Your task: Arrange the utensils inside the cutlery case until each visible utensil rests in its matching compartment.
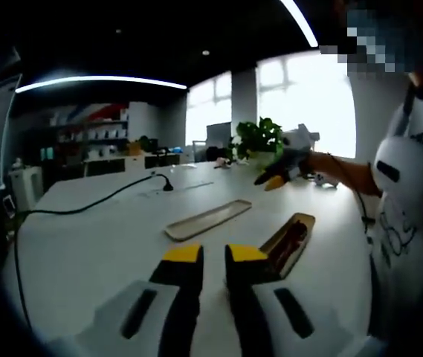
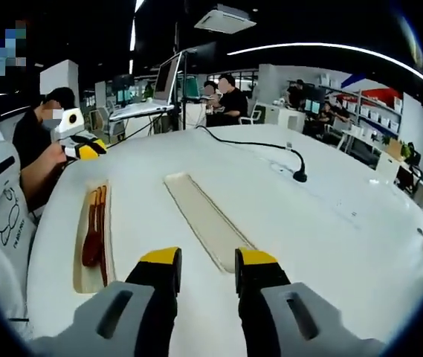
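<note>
The open cutlery case lies on the white table, to the left of my right gripper, with brown wooden utensils lying lengthwise in it. Its flat beige lid lies apart, straight ahead of that gripper. In the left gripper view the case with the dark utensils sits just right of my left gripper, and the lid lies beyond it. Both grippers are open, hold nothing and hover above the table. The right gripper also hangs in the air farther back, and the left gripper appears at far left.
A black cable with a plug runs over the far part of the table. A potted plant stands at the table's back edge. The person's white shirt is at the right. Several people sit at desks behind.
</note>
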### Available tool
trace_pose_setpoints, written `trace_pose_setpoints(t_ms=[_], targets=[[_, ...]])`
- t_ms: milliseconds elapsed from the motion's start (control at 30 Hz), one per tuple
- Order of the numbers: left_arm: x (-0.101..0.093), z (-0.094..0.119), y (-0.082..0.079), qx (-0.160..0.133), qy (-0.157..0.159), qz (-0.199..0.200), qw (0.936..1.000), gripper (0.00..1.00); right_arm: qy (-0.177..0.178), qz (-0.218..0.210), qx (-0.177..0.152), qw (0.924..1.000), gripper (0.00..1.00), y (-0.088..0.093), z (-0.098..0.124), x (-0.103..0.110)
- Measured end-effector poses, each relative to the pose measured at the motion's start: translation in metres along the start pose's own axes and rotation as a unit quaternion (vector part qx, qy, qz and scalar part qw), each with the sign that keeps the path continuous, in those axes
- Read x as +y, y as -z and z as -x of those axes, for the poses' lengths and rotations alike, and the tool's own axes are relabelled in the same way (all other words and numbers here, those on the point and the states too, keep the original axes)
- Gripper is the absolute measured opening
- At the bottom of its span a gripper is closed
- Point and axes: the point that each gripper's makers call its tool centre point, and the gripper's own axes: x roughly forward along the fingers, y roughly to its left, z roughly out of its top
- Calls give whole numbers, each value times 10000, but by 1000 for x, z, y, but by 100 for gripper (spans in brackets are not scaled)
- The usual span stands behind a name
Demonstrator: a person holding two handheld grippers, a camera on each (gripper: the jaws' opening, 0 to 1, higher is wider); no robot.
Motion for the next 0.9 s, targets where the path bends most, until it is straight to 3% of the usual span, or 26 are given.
trace_pose_setpoints(t_ms=[133, 300, 467, 900], targets=[[-1, 2, 2, 27, -8, -32, 10000, 12, -72, 205, 188, 9996, 36, 1, -7, -3], [-2, 3, 7, 64, -9, -37, 10000, 12, -315, 342, 611, 9970, 34, 13, -17, 1], [-3, 5, 9, 63, -36, 1, 10000, 12, -438, 465, 836, 9944, 42, 18, -26, -6], [-2, 10, 13, 42, -99, 82, 9999, 12, -789, 767, 1115, 9877, 47, 20, -42, -9]])
